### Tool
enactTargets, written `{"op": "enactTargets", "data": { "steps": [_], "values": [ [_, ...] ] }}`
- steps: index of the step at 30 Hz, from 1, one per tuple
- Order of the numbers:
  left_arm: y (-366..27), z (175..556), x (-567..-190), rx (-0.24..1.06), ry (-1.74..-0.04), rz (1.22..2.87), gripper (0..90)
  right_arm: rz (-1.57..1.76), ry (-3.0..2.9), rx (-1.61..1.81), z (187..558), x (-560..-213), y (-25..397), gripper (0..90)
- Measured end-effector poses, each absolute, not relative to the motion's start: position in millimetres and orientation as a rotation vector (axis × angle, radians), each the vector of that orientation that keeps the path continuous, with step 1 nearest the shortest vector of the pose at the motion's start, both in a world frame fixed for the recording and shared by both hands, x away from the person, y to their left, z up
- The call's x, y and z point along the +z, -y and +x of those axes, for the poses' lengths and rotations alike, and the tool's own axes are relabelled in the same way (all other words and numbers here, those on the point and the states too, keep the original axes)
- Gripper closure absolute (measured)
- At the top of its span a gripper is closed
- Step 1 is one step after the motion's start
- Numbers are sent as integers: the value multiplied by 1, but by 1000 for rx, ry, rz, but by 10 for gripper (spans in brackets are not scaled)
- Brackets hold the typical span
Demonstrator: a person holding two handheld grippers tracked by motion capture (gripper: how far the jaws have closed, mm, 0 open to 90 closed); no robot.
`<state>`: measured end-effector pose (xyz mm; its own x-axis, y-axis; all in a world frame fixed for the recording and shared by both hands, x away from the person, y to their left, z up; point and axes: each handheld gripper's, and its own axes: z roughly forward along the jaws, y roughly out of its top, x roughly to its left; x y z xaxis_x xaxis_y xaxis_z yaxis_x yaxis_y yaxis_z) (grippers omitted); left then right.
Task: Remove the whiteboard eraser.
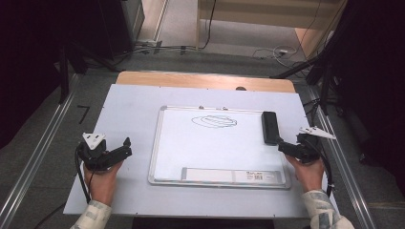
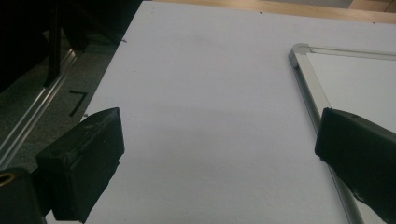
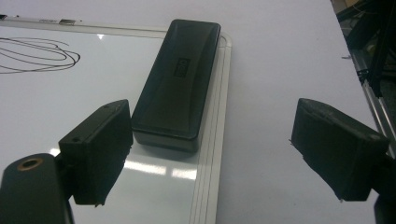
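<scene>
The whiteboard [image 1: 191, 148] lies mid-tabletop, and the black eraser [image 1: 270, 127] lies along its right edge near the far corner, long axis running front to back. The right gripper [image 1: 282, 146] sits just behind the eraser, jaws spread, gripping nothing. The left gripper [image 1: 125, 148] rests released over open tabletop beside the board's left edge.

Both handheld grippers are chunky matte-black plastic, left gripper [image 1: 125, 146] and right gripper [image 1: 282, 146], each topped with a grey three-cornered plate, black cable trailing. Sleeves look pale camo-patterned.
</scene>
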<state>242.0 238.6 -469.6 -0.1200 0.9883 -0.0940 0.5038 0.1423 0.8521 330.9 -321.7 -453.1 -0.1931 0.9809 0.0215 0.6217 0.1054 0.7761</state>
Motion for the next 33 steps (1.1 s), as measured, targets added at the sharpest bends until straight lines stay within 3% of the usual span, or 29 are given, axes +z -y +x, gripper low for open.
{"op": "enactTargets", "data": {
  "steps": [16,33],
  "values": [
    [-239,242,-470,879,-1730,1443,28,1579,-1921,861,372,-467,291,170],
    [-240,241,-470,876,-1729,1441,29,1617,-1955,776,383,-479,282,225]
  ]
}}
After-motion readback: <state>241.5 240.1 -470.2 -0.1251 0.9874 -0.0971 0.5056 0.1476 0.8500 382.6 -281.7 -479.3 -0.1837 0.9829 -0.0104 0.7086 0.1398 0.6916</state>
